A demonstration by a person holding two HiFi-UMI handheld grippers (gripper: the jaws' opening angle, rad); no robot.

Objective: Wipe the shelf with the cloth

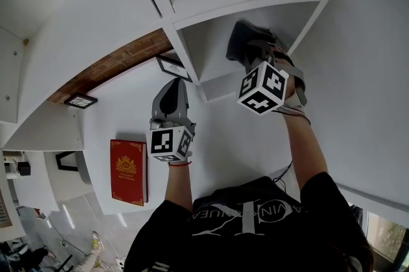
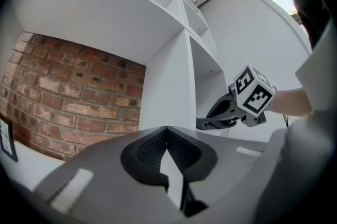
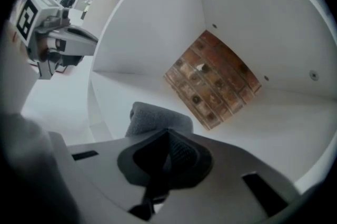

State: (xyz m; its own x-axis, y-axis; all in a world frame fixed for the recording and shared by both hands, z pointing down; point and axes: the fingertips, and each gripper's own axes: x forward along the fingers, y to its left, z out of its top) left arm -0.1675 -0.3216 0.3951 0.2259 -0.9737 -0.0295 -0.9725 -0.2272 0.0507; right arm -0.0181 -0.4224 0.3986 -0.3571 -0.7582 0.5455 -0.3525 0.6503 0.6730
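A grey cloth [image 1: 245,34] lies bunched inside the white shelf compartment [image 1: 214,50]. My right gripper [image 1: 254,50] reaches into that compartment and is shut on the cloth [image 3: 156,118], which sticks out past the closed jaws and rests against the shelf surface [image 3: 118,92]. From the left gripper view the right gripper [image 2: 227,111] shows with the cloth [image 2: 206,123] at its tip. My left gripper [image 1: 171,90] hovers outside the compartment, to its left, shut [image 2: 166,131] with nothing between its jaws.
A vertical white partition [image 1: 189,63] separates the two grippers. Brick wall [image 1: 118,63] backs the shelf unit and also shows behind the compartment [image 3: 213,78]. A red book [image 1: 128,172] and two small framed pictures [image 1: 172,66] [image 1: 80,100] sit on the white surface at left.
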